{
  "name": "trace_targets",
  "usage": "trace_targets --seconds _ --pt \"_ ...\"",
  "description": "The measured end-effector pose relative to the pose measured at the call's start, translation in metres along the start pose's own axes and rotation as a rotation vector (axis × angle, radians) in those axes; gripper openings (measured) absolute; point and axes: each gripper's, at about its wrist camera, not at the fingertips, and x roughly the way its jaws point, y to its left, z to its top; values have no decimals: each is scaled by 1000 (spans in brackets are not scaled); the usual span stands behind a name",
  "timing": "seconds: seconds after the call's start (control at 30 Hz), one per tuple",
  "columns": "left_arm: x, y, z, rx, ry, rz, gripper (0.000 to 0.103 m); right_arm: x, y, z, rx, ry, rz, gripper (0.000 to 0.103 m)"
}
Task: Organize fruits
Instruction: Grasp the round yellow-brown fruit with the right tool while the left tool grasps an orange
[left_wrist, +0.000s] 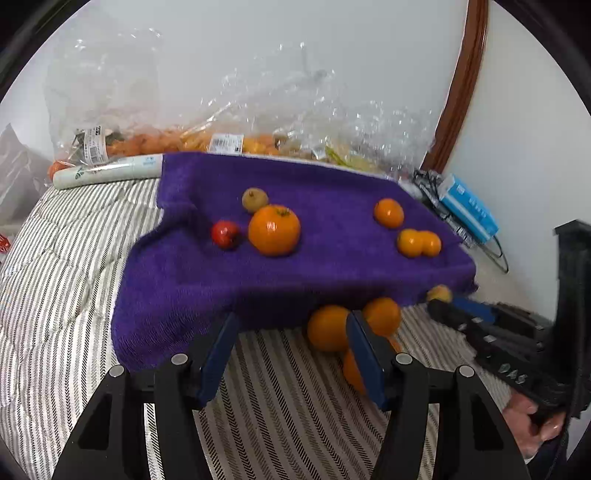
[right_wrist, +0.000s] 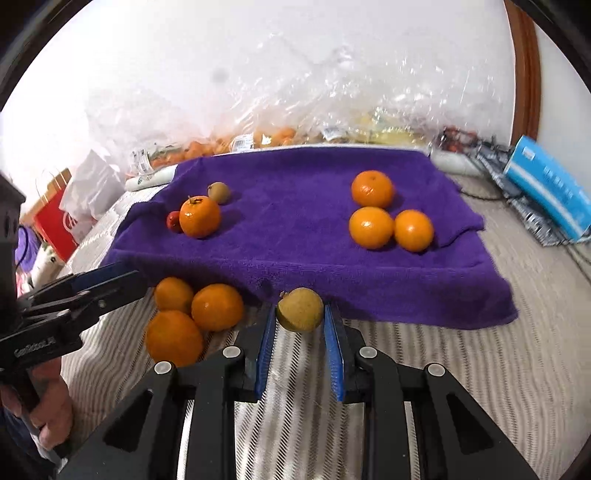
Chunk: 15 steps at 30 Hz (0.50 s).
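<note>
A purple towel (right_wrist: 295, 229) covers a raised flat surface on the striped bedding. On its left lie a large orange (right_wrist: 200, 216), a small red fruit (right_wrist: 173, 221) and a brown kiwi (right_wrist: 219, 192); on its right lie three oranges (right_wrist: 373, 226). Three more oranges (right_wrist: 217, 307) lie on the bedding in front of the towel. My right gripper (right_wrist: 300, 312) is shut on a yellow-brown kiwi (right_wrist: 301, 309) at the towel's front edge. My left gripper (left_wrist: 291, 325) is open and empty, its right finger (left_wrist: 364, 354) in front of the loose oranges (left_wrist: 328, 328).
Clear plastic bags of fruit (left_wrist: 236, 140) lean on the wall behind the towel. A white roll (left_wrist: 107, 171) lies at the back left, a blue box (right_wrist: 550, 184) on dark packets at the right, and a red bag (right_wrist: 55, 225) at the far left.
</note>
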Motion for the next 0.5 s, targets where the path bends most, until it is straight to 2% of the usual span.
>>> trace_targets --seconds 0.1,0.17,0.2,0.33,0.5 --pt "6 1 -1 0 38 8 59 -10 -8 -3 -15 -25 -14 27" --pt "10 0 -1 7 66 -21 58 -16 -18 -8 -16 -26 -16 27" --pt "11 -2 -1 17 71 -19 58 -21 -32 -12 16 -23 11 27" --pt "11 -17 -5 77 84 -15 58 -26 -48 -16 56 -24 41 27" --pt "18 -29 -6 62 103 14 58 -28 -62 -19 97 -21 44 27"
